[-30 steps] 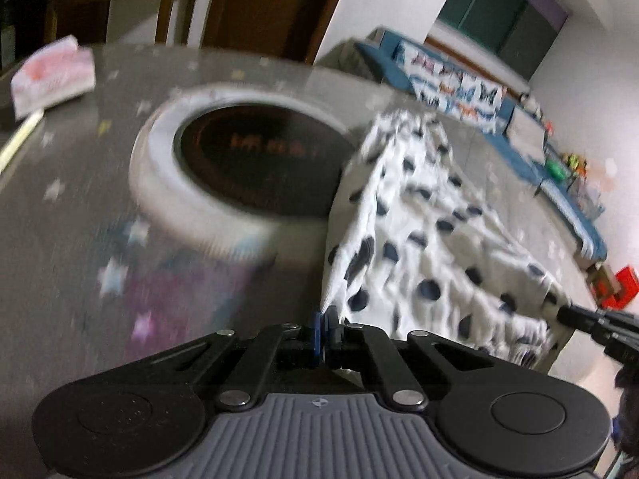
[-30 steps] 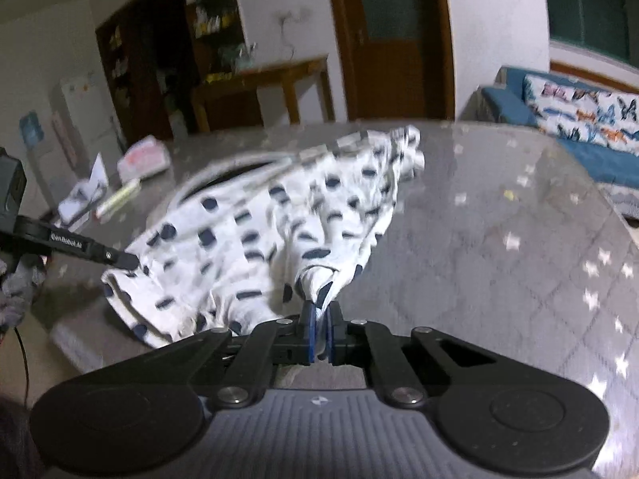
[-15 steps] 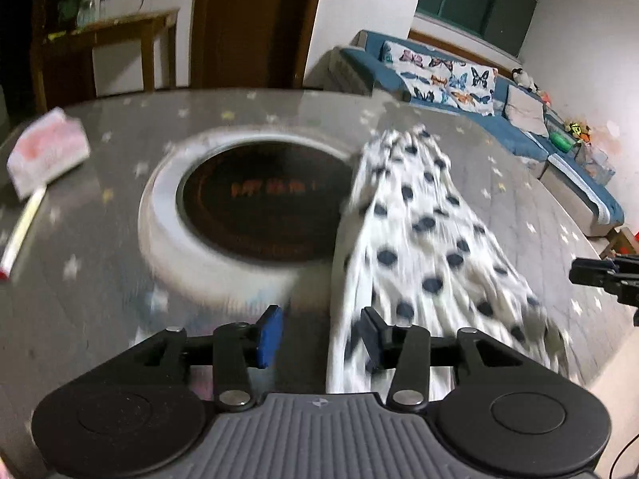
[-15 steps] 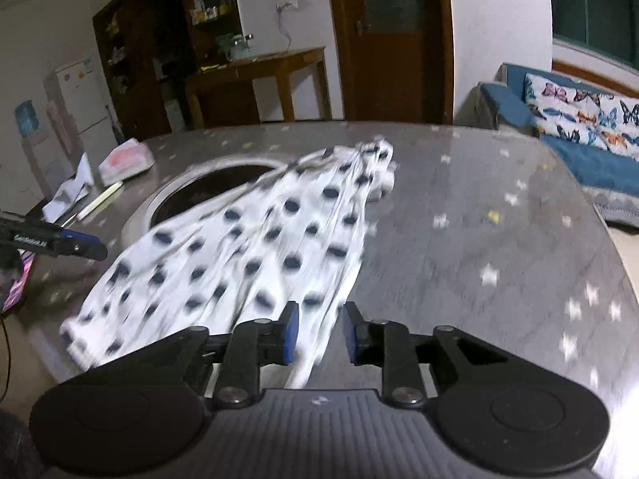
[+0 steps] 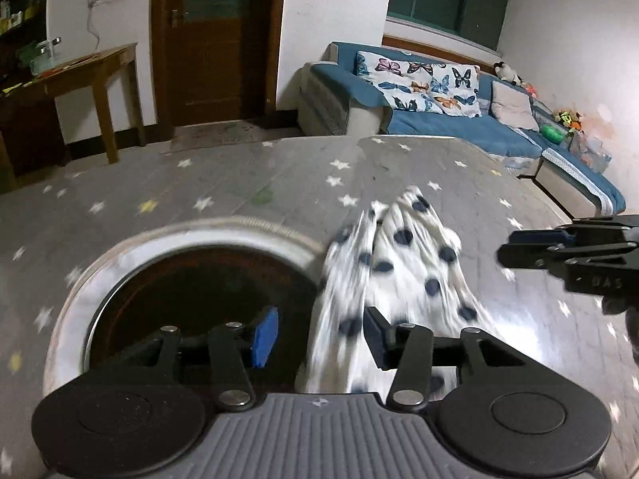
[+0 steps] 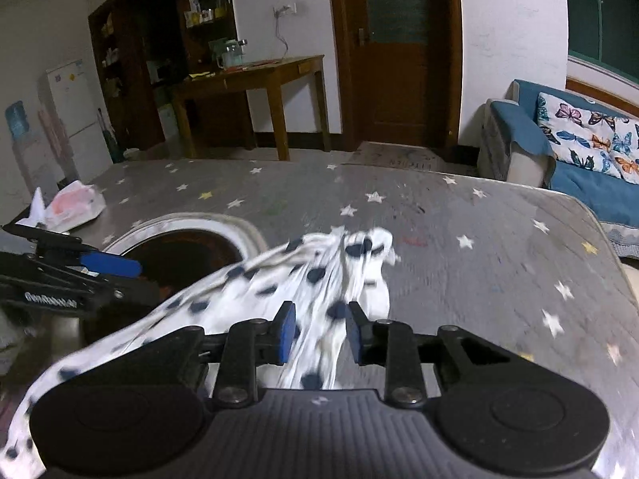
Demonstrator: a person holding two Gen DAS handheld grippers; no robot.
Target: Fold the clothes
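Garment: a white cloth garment with dark navy polka dots (image 5: 399, 275) lay stretched in a rumpled strip on the table, one bunched end farthest from the grippers, the near end running under both of them.
Table: a grey table top printed with small white and yellow stars (image 5: 239, 175), with a round dark recess ringed in white (image 5: 191, 279) sunk into it just beside the garment.
Left gripper: the black left gripper with blue pads (image 5: 319, 335) hung over the garment's near edge, jaws spread, pads clear of the cloth seen between them.
Right gripper: the black right gripper (image 6: 319, 329) stood over the same strip, jaws parted by a narrower gap, nothing pinched.
Table corner: a white-and-pink plastic packet (image 6: 74, 203) sat well apart from the garment.
Room behind: a blue sofa with butterfly-print cushions (image 5: 431, 119).
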